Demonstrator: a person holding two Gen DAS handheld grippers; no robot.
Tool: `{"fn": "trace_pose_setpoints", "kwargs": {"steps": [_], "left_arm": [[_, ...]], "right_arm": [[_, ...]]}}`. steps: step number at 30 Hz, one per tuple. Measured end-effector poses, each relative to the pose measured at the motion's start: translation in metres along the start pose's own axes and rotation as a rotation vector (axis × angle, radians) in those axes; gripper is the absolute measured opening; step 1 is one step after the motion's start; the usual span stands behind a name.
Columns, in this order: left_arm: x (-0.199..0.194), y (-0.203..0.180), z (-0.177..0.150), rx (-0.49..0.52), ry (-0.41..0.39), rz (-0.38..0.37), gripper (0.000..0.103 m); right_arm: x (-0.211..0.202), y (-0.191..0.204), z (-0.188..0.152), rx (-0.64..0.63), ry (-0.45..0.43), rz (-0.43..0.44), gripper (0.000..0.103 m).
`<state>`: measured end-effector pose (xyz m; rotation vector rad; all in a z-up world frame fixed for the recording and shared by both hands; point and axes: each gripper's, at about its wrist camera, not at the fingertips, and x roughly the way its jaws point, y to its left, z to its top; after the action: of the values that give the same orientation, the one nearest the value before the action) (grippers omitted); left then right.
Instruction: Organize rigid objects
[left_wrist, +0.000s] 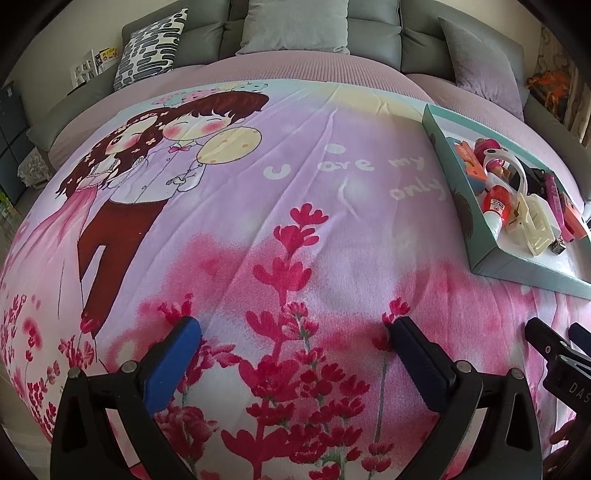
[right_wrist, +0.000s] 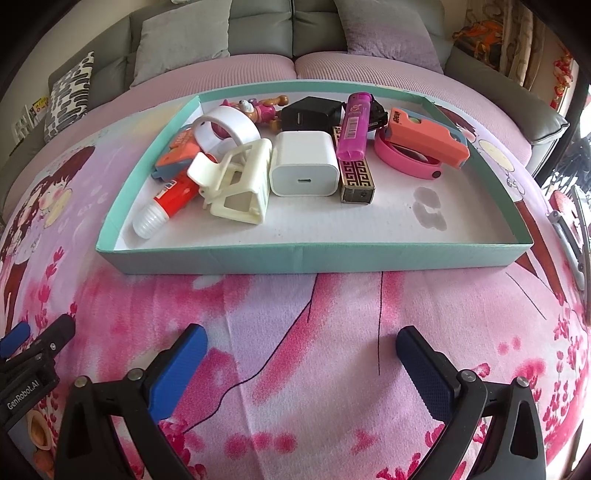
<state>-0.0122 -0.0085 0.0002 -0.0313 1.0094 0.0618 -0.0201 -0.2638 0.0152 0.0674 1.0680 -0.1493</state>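
A shallow teal box (right_wrist: 310, 256) with a white floor lies on the printed blanket; it also shows in the left wrist view (left_wrist: 524, 267) at the right. In it lie a white charger (right_wrist: 304, 164), a black charger (right_wrist: 312, 114), a pink lighter (right_wrist: 354, 127), a gold patterned lighter (right_wrist: 354, 177), a cream clip (right_wrist: 236, 184), a red glue stick (right_wrist: 166, 203), a white tape holder (right_wrist: 229, 129), a pink band (right_wrist: 402, 158), an orange case (right_wrist: 424, 138) and a toy figure (right_wrist: 262, 107). My right gripper (right_wrist: 301, 343) is open and empty in front of the box. My left gripper (left_wrist: 295, 332) is open and empty over bare blanket, left of the box.
The pink and purple cartoon blanket (left_wrist: 258, 206) covers a sofa seat. Grey cushions (left_wrist: 295, 26) and a patterned cushion (left_wrist: 151, 48) line the back. Each gripper shows at the edge of the other's view: the right one (left_wrist: 554, 350) and the left one (right_wrist: 33, 343).
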Motion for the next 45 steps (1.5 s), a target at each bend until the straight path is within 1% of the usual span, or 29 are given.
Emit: {"fn": "trace_pose_setpoints", "kwargs": {"steps": [45], "left_arm": [[0.0017,0.0000,-0.0008,-0.004,-0.011,-0.004,0.103]], "right_arm": [[-0.0002,-0.0004,-0.0001,0.003,-0.001,0.004,0.103]]}}
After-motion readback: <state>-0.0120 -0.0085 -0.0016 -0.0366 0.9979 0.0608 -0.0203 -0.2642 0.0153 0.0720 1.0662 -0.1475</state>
